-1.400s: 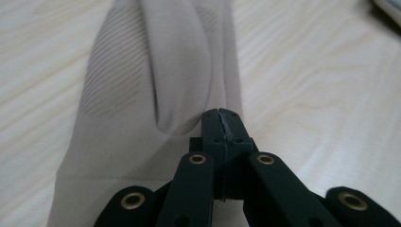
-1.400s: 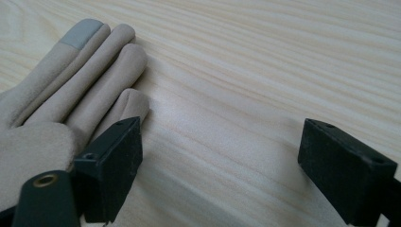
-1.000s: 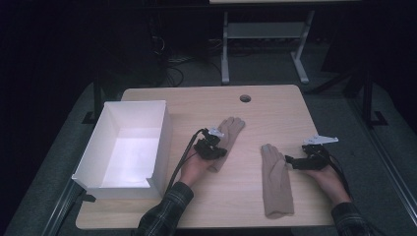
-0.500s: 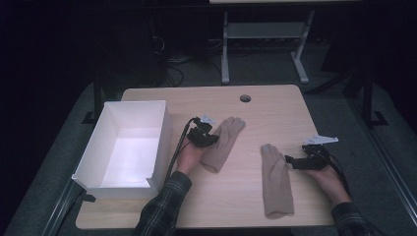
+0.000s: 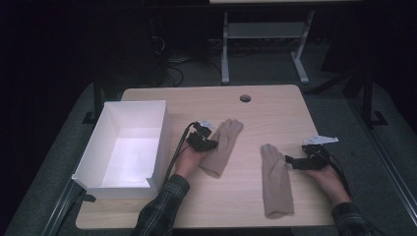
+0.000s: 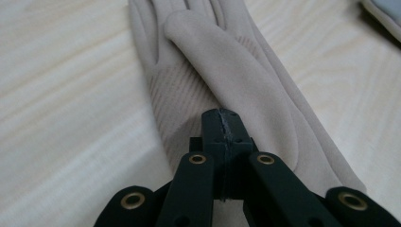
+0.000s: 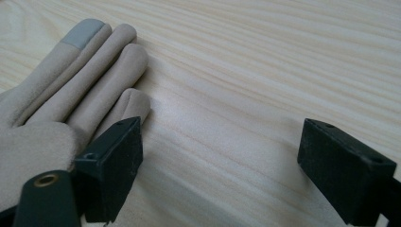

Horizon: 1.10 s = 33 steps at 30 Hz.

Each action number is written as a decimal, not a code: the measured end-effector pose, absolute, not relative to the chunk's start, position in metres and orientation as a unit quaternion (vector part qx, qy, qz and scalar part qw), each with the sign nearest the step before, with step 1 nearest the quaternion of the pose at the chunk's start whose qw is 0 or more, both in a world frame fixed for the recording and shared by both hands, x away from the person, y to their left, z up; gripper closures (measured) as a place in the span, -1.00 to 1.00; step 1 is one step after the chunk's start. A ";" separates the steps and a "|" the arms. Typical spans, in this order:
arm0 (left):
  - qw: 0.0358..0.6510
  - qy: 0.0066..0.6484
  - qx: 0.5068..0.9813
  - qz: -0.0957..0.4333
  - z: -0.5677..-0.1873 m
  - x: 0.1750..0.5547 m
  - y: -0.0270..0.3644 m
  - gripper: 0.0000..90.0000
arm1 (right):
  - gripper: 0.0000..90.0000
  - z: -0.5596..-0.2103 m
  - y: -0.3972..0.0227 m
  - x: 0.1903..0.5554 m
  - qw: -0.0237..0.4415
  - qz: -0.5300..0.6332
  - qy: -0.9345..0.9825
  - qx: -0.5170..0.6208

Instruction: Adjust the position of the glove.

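Observation:
Two beige gloves lie flat on the wooden table. The left glove lies slanted near the middle, thumb folded over its palm. My left gripper sits at that glove's left edge, jaws pressed together just over the ribbed cuff; I cannot tell if any fabric is pinched. The right glove points away from me and has a grey patch on one fingertip. My right gripper stands open just right of it, one jaw beside the glove's little finger, bare wood between the jaws.
A white open box stands at the table's left side, close to my left forearm. A round cable hole sits near the far edge. Beyond the table are a dark floor, cables and a desk frame.
My left hand and its gripper have shifted slightly away from me along the left glove's edge. The right hand and both gloves have kept still.

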<state>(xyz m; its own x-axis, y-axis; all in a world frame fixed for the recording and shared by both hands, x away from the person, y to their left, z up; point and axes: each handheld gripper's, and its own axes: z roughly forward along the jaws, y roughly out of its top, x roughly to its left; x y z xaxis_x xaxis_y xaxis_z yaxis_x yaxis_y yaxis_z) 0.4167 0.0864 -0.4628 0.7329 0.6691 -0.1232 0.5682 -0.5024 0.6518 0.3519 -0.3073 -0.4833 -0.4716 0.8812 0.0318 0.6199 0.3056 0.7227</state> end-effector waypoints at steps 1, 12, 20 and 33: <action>0.346 0.356 0.865 0.072 -0.463 0.413 0.087 1.00 | -0.68 -0.483 -0.307 0.352 0.189 0.345 0.785 0.478; 0.335 0.335 0.879 0.063 -0.460 0.374 0.091 0.99 | -0.68 -0.483 -0.307 0.352 0.190 0.344 0.786 0.477; 0.334 0.323 0.885 0.042 -0.459 0.349 0.094 0.99 | -0.68 -0.483 -0.307 0.352 0.190 0.345 0.786 0.477; 0.351 0.319 0.879 0.051 -0.448 0.333 0.099 0.83 | -0.68 -0.483 -0.307 0.352 0.190 0.345 0.785 0.478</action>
